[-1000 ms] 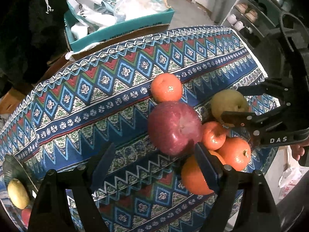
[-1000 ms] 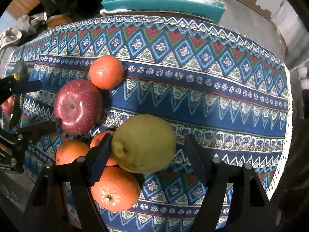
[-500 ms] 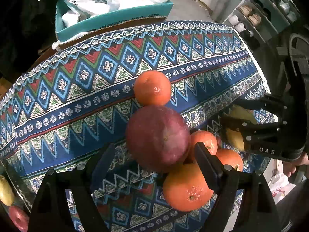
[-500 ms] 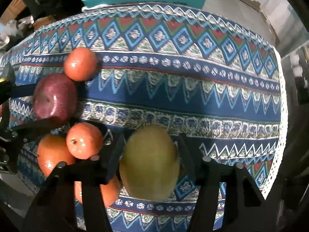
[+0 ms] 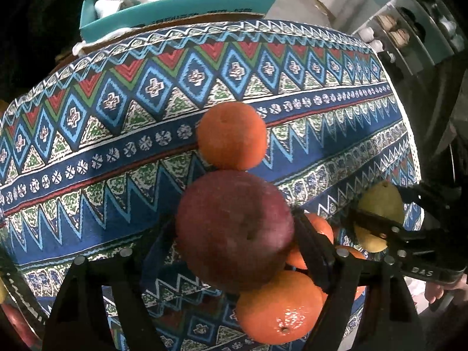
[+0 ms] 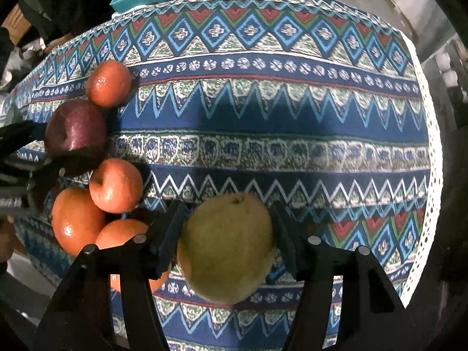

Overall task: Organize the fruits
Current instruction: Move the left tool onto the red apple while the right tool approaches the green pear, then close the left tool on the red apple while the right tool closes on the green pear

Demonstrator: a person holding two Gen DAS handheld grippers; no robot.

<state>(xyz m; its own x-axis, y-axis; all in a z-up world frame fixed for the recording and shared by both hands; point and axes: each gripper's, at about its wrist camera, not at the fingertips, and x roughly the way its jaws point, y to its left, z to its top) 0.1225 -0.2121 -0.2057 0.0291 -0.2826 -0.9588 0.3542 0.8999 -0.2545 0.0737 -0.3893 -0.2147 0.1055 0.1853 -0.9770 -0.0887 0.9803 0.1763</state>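
Patterned tablecloth [image 6: 292, 122] covers the table, teal box [image 5: 181, 5] at its far edge. Left gripper [image 5: 234, 234] jaws closing around the red apple [image 5: 234, 231], right pad against it, left pad's contact unclear. Right gripper [image 6: 225, 242] jaws opening, yellow pear [image 6: 226, 248] between them, pads at its sides. Oranges: one [image 5: 231, 136] just beyond the apple, three [image 6: 115, 185] clustered between the two grippers.

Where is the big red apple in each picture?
Left wrist view: the red apple sits low in the middle, between the left gripper fingers.
Right wrist view: the red apple is at the left edge.
Shared landmark: the lone orange just beyond it.
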